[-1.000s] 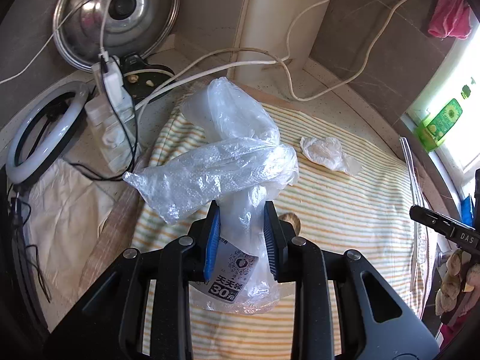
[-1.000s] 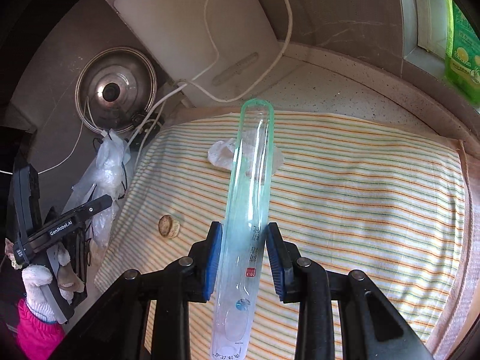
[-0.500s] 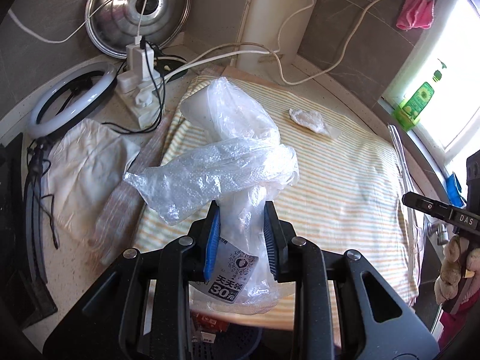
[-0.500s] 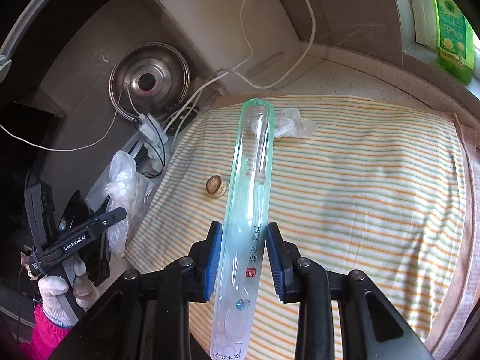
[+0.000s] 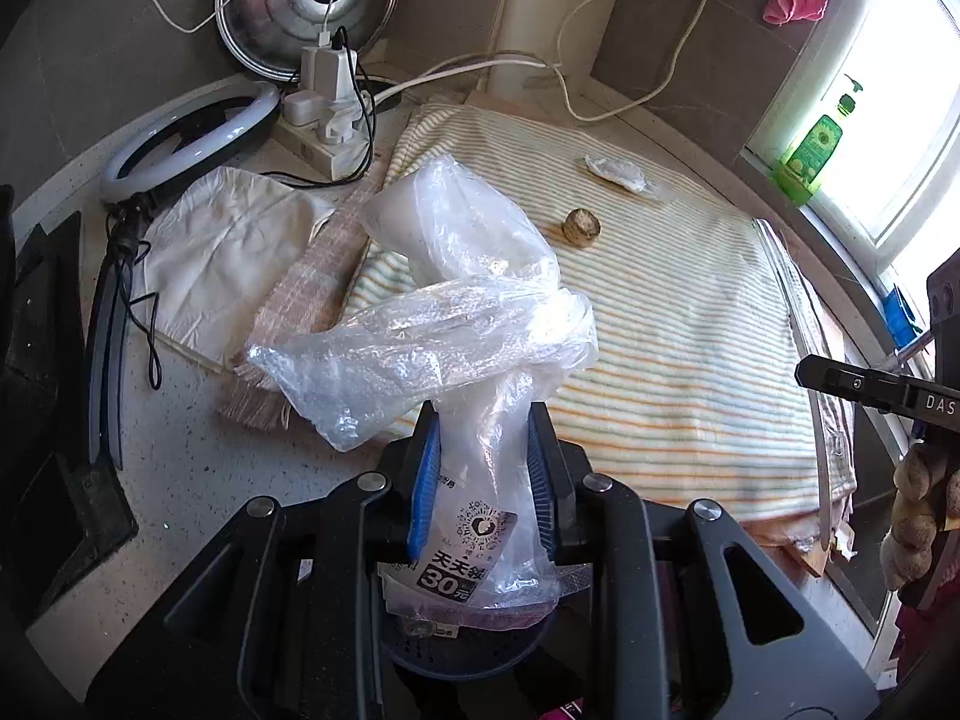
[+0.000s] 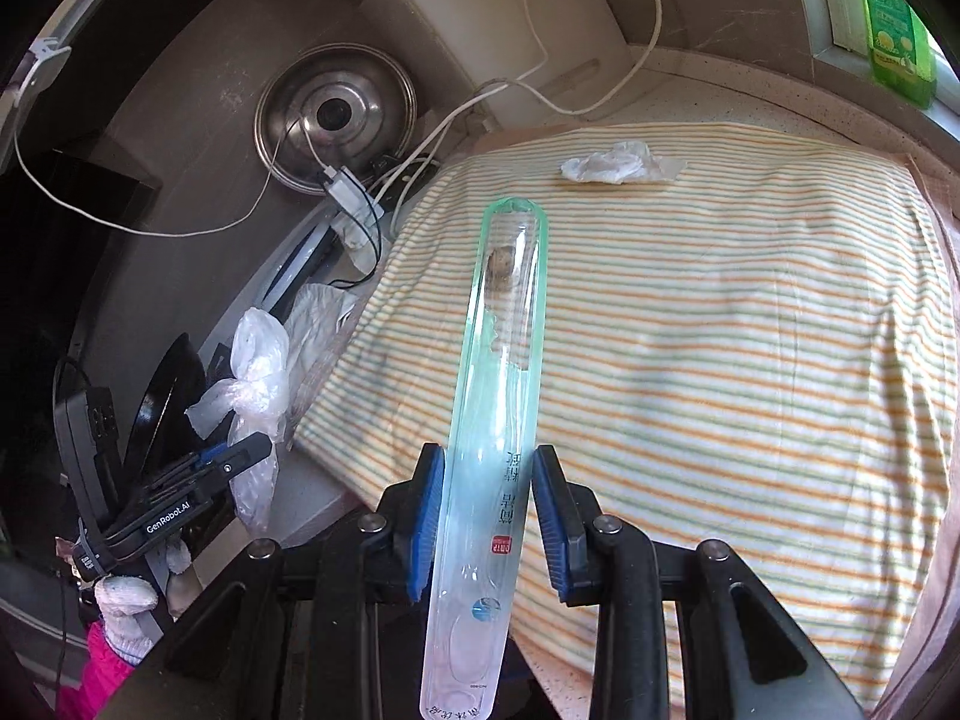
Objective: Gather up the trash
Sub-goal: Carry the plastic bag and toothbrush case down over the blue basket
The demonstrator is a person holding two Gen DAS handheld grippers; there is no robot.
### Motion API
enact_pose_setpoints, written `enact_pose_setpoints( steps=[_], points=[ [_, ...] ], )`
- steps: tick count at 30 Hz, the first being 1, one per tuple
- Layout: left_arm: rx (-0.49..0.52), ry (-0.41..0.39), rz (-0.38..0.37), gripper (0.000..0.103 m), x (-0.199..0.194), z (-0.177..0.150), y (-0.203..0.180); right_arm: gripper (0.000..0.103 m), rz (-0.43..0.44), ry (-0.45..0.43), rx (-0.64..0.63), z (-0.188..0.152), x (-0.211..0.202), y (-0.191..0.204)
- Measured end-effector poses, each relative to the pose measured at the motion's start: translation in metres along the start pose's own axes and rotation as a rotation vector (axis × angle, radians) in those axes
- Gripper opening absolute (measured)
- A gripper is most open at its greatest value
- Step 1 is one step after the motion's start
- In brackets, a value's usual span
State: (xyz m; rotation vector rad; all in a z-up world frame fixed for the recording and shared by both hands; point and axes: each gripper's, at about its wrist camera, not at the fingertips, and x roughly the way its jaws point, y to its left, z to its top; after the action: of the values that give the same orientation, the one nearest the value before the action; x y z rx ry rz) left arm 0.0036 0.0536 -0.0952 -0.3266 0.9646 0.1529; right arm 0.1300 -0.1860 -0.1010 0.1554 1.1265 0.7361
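A: What does each hand carry?

B: The left gripper (image 5: 483, 474) is clamped on a knotted clear plastic bag with a printed label (image 5: 456, 324); the bag bulges toward the upper middle of the left wrist frame. The right gripper (image 6: 487, 516) is pinched on a long clear plastic toothbrush package with a green rim (image 6: 492, 420), whose long axis runs straight up the frame, away from the jaws.

A: And the bin?

B: A dark perforated basket rim (image 5: 462, 648) shows at the bottom centre of the left wrist frame, directly beneath the held bag. I judge that to be the trash container, so the left hand is the nearer one for dropping.

A: What is left on the striped orange-and-green cloth (image 6: 720, 360)?

B: A crumpled white tissue (image 6: 618, 165) near the cloth's top edge, and a small round brown object (image 5: 581, 227) lower and to the left of it. In the right wrist frame the brown piece sits behind the package's far tip, in line with that gripper.
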Motion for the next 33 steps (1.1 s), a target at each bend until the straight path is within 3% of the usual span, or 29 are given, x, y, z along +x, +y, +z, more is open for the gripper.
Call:
enact_pose_setpoints(
  steps=[20,33],
  points=[
    [0.02,0.122,-0.043,0.027,0.001,-0.091,0.029,0.03,0.027,0.133,0.0,-0.094,0.044,0.06],
    [0.023,0.24,-0.069,0.027,0.024,-0.148,0.032,0.03,0.01,0.255,0.006,-0.15,0.081,0.072]
  ],
)
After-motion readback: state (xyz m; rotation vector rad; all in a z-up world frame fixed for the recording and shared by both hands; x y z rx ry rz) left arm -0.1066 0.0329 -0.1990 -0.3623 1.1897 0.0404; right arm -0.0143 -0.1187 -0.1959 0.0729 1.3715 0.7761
